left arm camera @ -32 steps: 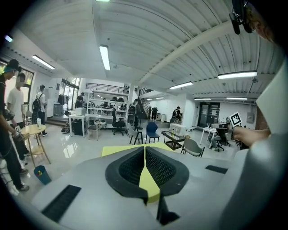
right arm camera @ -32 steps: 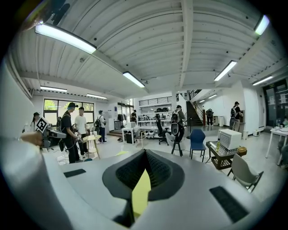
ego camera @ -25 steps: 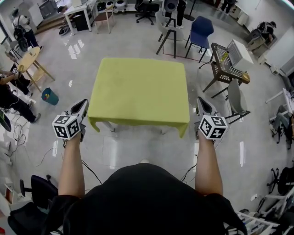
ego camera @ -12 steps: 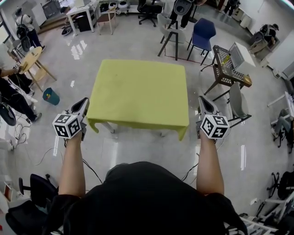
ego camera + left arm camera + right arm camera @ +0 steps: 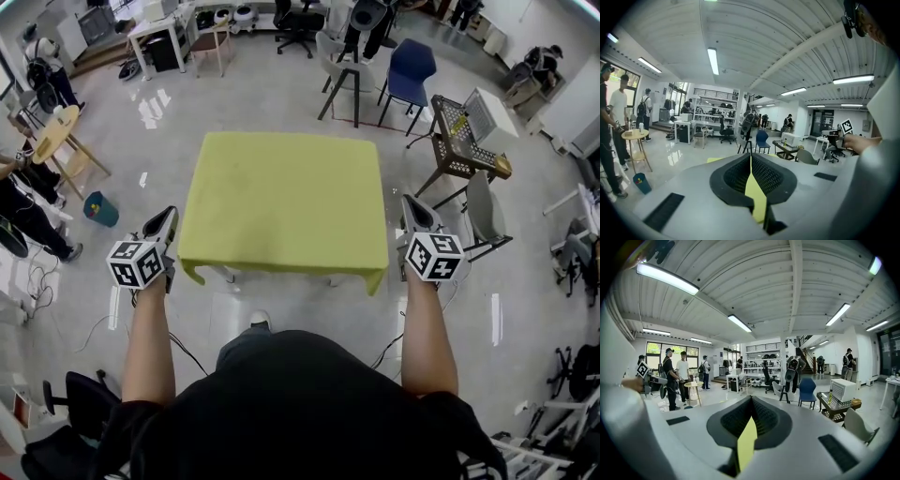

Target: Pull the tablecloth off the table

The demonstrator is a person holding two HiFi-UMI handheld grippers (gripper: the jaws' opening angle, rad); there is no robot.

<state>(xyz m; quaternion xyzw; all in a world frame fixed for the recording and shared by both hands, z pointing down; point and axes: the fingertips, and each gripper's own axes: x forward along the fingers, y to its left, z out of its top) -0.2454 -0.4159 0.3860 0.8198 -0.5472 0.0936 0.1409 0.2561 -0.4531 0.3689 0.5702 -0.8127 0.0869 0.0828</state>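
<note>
A yellow-green tablecloth (image 5: 286, 202) covers a square table in the middle of the head view, its near edge hanging in small folds at both corners. My left gripper (image 5: 170, 215) hovers just off the cloth's near left corner, apart from it. On the other side, my right gripper (image 5: 409, 202) hangs beside the near right edge, also apart. In the left gripper view the left gripper (image 5: 750, 157) has its jaws shut, with a sliver of the tablecloth (image 5: 756, 197) showing through the gap beneath them. The right gripper (image 5: 751, 399) is shut too, over a like strip of tablecloth (image 5: 746, 444).
A wire cart (image 5: 466, 131) with a white box and a grey chair (image 5: 483, 206) stand right of the table. A blue chair (image 5: 411, 66) is beyond it. At left are a round wooden table (image 5: 52, 131), a teal bin (image 5: 100, 209), a person (image 5: 23, 202) and floor cables.
The table has drawn slightly closer and a shoe now shows below its near edge. Both grippers keep their places beside the near corners, still shut.
</note>
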